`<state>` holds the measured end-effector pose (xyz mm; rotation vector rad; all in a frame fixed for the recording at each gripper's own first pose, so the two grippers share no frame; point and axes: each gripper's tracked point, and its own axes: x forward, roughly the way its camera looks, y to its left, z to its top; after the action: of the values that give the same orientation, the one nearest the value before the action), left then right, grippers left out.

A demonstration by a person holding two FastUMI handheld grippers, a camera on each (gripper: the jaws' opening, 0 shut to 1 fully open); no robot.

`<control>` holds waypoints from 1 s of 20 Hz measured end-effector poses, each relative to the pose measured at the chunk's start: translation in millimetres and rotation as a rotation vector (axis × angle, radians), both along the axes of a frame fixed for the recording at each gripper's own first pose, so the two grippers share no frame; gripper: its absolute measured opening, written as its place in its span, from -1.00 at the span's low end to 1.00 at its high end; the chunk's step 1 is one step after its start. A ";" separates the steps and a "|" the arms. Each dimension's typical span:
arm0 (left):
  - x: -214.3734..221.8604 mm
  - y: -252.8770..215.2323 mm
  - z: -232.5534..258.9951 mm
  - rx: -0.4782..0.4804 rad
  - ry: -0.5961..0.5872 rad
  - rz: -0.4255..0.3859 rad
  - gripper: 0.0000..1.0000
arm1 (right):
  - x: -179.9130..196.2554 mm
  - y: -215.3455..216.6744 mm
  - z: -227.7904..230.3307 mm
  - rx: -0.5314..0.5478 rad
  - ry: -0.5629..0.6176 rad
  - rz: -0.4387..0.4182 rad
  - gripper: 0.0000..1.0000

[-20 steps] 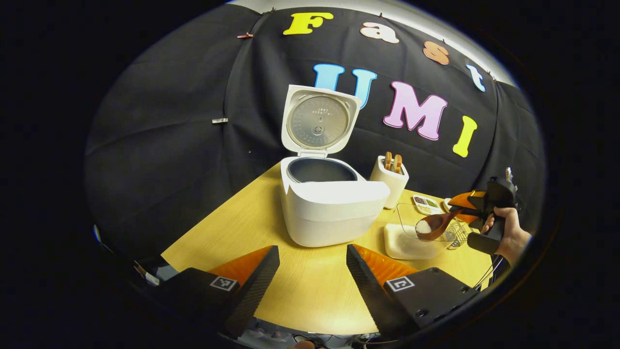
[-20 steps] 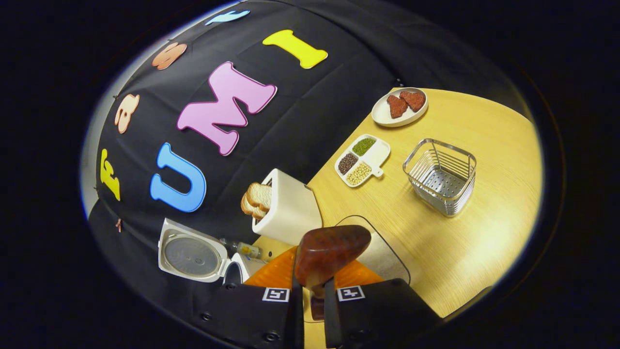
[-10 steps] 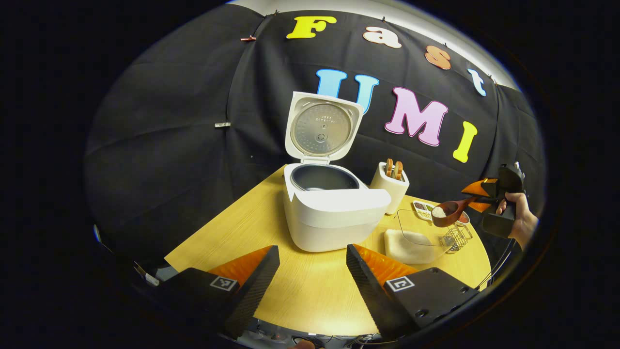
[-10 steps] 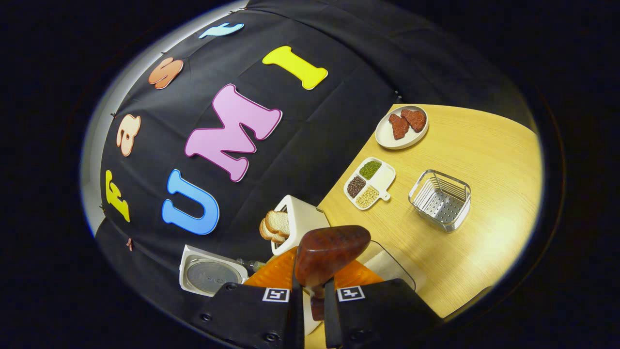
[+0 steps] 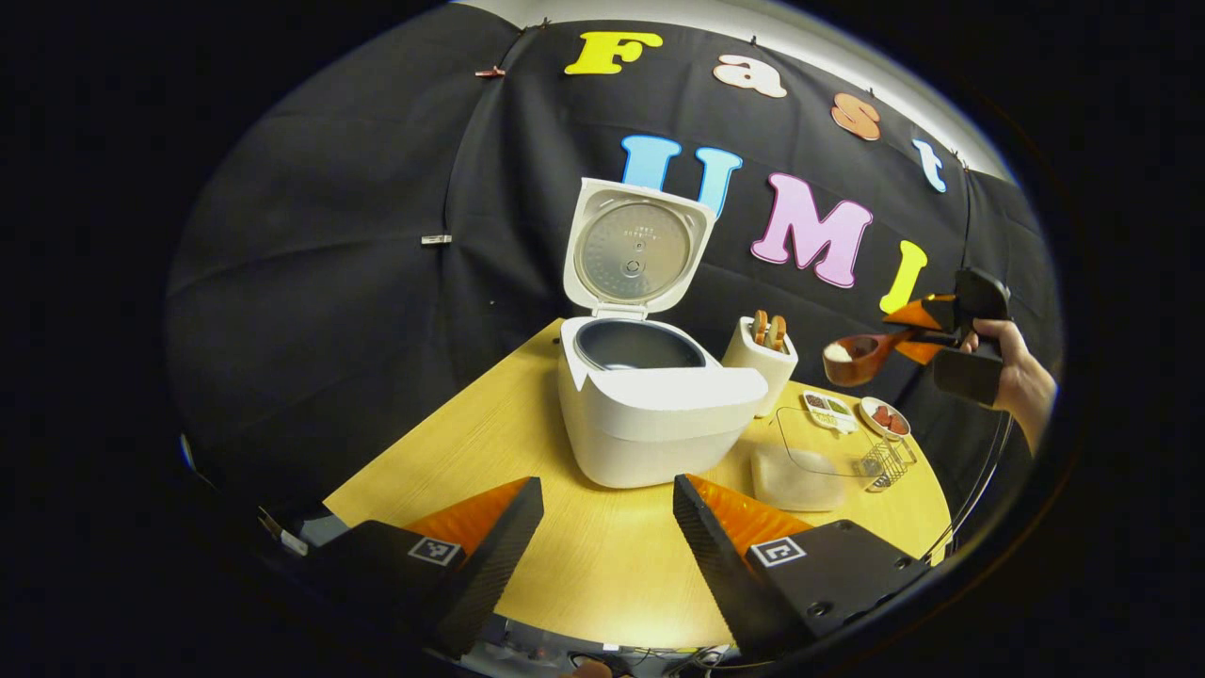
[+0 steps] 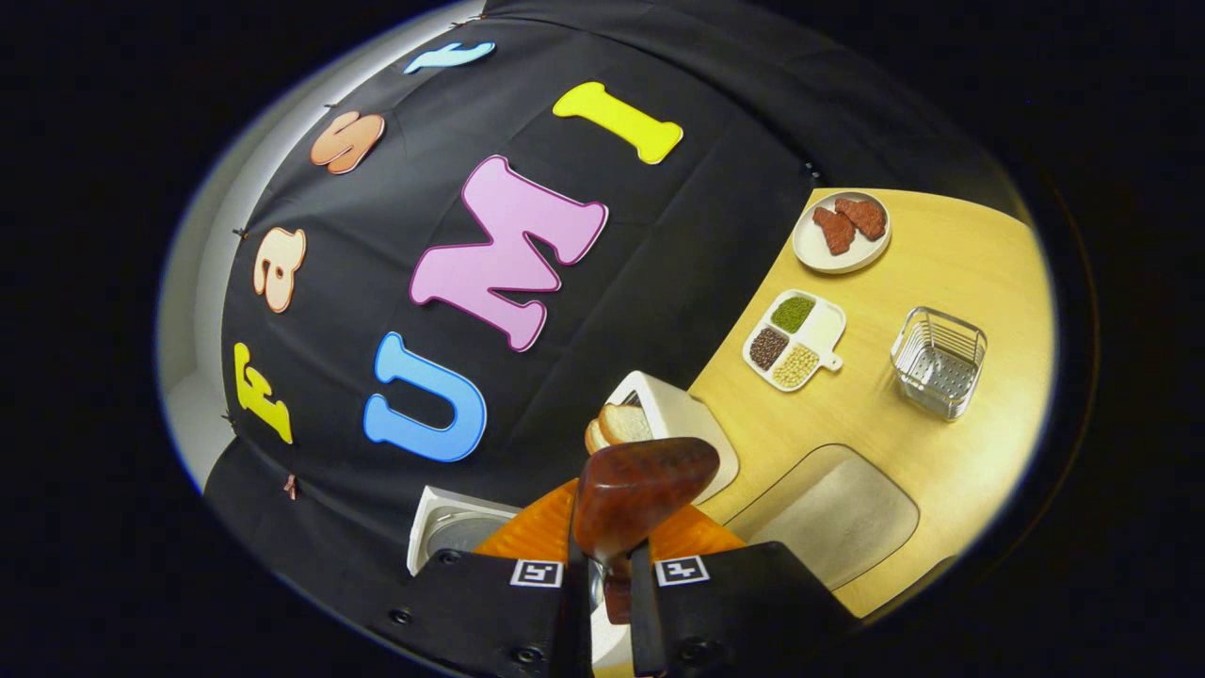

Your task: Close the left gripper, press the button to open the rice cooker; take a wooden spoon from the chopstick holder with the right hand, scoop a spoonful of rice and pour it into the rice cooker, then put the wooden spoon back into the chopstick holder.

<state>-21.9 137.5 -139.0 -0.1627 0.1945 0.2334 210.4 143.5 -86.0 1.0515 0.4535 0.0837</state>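
Note:
The white rice cooker (image 5: 659, 414) stands mid-table with its lid (image 5: 638, 250) up and its dark pot (image 5: 638, 344) exposed. My left gripper (image 5: 607, 482) hovers open in front of it, holding nothing. Off to the right, a hand (image 5: 1021, 381) holds my right gripper (image 5: 906, 332) in the air, shut on the handle of a wooden spoon (image 5: 852, 358) carrying white rice (image 5: 836, 351). The spoon hangs above the table, right of the cooker. In the right gripper view, the right gripper (image 6: 610, 574) clamps the spoon (image 6: 640, 494), seen from its back. The glass rice container (image 6: 833, 513) lies below it, with the wire chopstick holder (image 6: 939, 362) beyond.
A white toaster (image 5: 761, 356) with bread slices stands just right of the cooker. A divided dish of beans (image 6: 793, 327) and a plate with red pieces (image 6: 841, 233) sit near the wall. The rice container (image 5: 800, 461) and wire holder (image 5: 885, 461) are at the table's right end.
The right gripper has lifted the rice-filled spoon up out of the glass container and well above the table. The left gripper has barely shifted and stays open.

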 end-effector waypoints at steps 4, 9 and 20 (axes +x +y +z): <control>-2.4 12.6 -8.4 -0.021 0.006 0.017 0.92 | 12.7 45.2 28.1 0.035 -0.036 0.032 -0.58; -3.0 31.1 -13.0 -0.056 0.002 0.061 0.92 | 26.3 109.5 61.5 0.018 -0.111 0.115 -0.58; -0.9 69.2 -32.6 -0.083 0.037 0.105 0.92 | 51.4 225.7 54.7 -0.284 -0.285 0.282 -0.59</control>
<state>-22.7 206.8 -171.5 -0.2513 0.2328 0.3333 261.8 369.2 -31.3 0.6781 0.3394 0.4039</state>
